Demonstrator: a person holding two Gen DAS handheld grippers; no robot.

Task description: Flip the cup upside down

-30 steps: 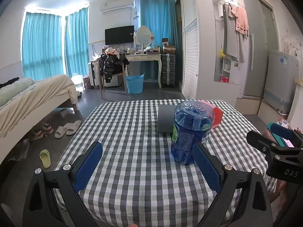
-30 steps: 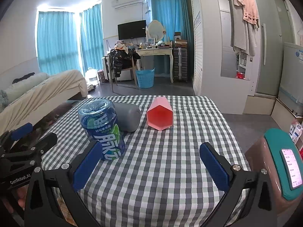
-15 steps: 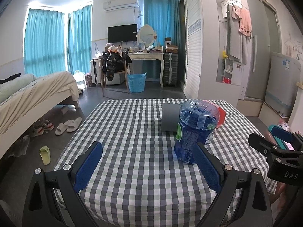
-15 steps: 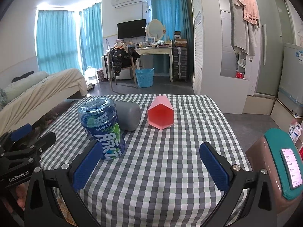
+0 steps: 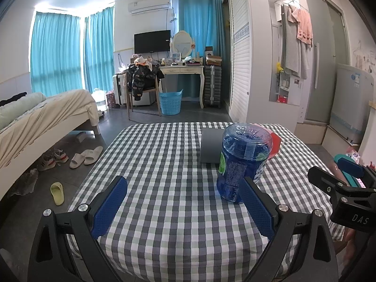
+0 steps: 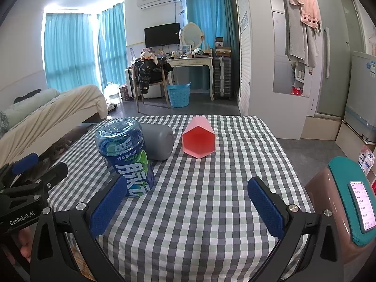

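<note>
The left gripper [image 5: 183,208] is held wide apart over the checked tablecloth [image 5: 164,164], nothing between its blue pads [image 5: 109,208]. A blue jar [image 5: 243,162] is seen inverted just beyond the right pad, with a grey cup [image 5: 210,145] lying behind it and a pink cup [image 5: 275,142] partly hidden. The right gripper [image 5: 347,183] is seen at the right edge.
</note>
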